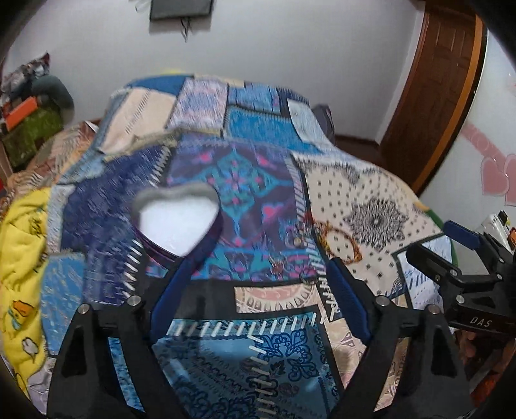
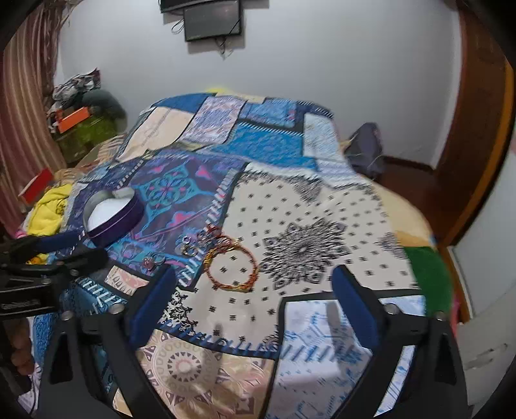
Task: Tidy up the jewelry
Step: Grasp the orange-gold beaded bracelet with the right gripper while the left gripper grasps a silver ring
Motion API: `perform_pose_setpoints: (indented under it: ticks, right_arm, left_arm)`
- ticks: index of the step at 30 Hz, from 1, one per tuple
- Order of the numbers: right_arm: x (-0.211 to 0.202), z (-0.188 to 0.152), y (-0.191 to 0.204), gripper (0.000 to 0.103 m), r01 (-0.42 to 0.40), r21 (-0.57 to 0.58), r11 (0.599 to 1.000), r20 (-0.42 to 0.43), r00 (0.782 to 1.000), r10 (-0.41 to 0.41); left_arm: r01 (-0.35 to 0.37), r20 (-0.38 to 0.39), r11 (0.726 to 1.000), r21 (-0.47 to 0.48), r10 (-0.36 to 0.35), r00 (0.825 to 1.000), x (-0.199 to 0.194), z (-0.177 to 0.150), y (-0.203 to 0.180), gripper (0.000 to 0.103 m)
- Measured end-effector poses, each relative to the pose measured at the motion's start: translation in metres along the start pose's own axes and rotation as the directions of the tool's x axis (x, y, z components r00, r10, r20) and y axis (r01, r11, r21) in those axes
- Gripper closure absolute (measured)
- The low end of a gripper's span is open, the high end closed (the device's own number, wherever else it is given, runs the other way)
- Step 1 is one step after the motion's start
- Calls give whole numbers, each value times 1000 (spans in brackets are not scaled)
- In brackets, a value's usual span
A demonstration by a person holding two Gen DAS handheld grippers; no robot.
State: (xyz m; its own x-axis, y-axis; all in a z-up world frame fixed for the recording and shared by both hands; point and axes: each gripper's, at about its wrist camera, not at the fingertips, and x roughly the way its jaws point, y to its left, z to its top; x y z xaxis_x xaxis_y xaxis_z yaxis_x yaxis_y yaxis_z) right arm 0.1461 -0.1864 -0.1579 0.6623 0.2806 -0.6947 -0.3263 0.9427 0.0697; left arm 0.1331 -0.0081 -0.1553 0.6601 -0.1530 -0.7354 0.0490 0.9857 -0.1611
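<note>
**Black gripper frames, blue finger pads**

The left gripper (image 1: 254, 277) and right gripper (image 2: 254, 290) are built alike: black angular frames, blue ribbed pads on the fingers (image 2: 353, 309), round silver screws at the joints. White lettering is carried on each black body.

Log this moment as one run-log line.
left gripper: open, empty | right gripper: open, empty | heart-shaped box: open on quilt | bracelets, rings: loose on quilt

White walls (image 2: 322, 80), dark screen (image 2: 213, 22) mounted high, brown wooden door (image 1: 432, 83), striped curtain (image 2: 25, 112), bed under patchwork quilt (image 2: 274, 135).
</note>
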Motion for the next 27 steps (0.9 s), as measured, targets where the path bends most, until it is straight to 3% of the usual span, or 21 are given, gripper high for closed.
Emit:
perform_pose_setpoints:
  ticks: [4,7,14,17,24,27]
  right_arm:
    - [17,2,-4,33,-84,12,996,-48,995,84]
    - [35,4,-2,36,-117,19,993,-74,990,118]
    - [63,9,-2,37,-176,50,983,-124,976,181]
    - [72,7,0,55,-212,63,975,-159,963,219]
    - [79,2,9,75,-254,45,966,-189,948,258]
    - [85,0,10,84,-227,33,973,-189,955,229]
  left_arm:
    - [27,-69,999,-17,-28,997,26,-1,4,38]
    - [52,-101,998,-30,-55,993,38,-1,7,50]
    - [82,-128,997,1,-81,988,57,0,1,60]
    - [85,-150,996,21,-81,985,69,0,-3,70]
    - [129,-165,992,19,-124,978,79,-2,-5,73]
    - [149,-172,989,7,-145,974,83,-1,-4,73]
